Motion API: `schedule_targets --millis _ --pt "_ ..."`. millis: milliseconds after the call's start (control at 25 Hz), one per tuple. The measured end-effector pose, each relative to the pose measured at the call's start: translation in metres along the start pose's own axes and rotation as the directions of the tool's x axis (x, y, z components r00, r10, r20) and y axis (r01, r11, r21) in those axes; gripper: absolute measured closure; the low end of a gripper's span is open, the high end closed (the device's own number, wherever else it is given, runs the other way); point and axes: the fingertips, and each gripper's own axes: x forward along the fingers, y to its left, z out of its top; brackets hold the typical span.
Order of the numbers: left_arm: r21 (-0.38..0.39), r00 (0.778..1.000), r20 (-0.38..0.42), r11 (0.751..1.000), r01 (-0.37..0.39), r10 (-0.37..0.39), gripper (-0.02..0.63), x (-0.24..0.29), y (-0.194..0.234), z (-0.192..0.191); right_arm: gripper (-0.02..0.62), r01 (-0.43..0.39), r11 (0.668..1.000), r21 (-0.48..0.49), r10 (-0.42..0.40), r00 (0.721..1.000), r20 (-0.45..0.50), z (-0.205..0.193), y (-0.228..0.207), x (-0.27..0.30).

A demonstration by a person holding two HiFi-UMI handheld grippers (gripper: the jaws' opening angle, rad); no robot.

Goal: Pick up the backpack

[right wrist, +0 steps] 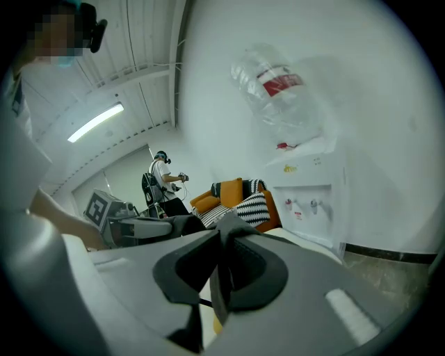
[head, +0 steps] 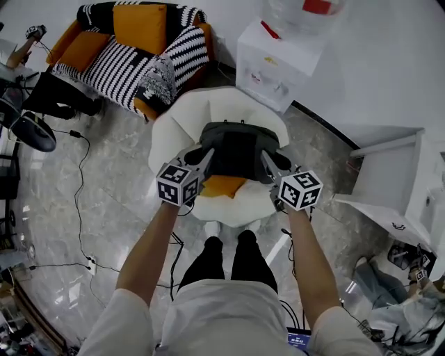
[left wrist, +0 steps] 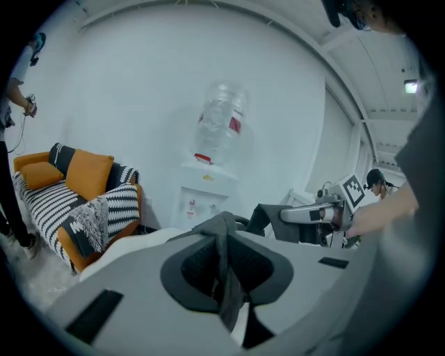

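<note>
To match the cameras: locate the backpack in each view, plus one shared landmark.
Head view: backpack at centre, over the white chair.
Left gripper view: low centre, fabric pinched in the left claw.
Right gripper view: low centre, fabric pinched in the right claw.
Shared landmark: the water dispenser.

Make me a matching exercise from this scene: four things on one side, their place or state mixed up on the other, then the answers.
Things:
1. backpack
2. water dispenser
3. sofa
4. white chair

Descriptions:
A. black-and-white stripes, with orange cushions
B. pinched on either side by the left gripper and the right gripper
C. directly beneath the backpack
D. bottle on top, by the wall

Pairs: 1-B, 2-D, 3-A, 4-C
</note>
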Motion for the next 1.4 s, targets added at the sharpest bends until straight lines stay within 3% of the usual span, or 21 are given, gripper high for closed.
schedule_targets --millis 440,800,1400 --pt "0.074 0.992 0.116 0.996 0.038 -0.047 0.578 -0.048 -0.026 0.067 0.561 -0.018 0.998 -0.053 0.023 0.996 0.088 0.062 0.05 -0.035" --pt "0.11 0.982 0.168 0.991 0.07 -0.088 0.578 -0.087 -0.038 0.1 0.56 -0.024 0.996 -0.09 0.036 0.991 0.132 0.093 0.09 -0.054" --pt "0.175 0.936 0.276 0.969 0.173 -0.217 0.577 -0.145 -0.056 0.16 0.56 0.032 0.991 -0.13 -0.003 0.975 0.221 0.154 0.151 -0.081"
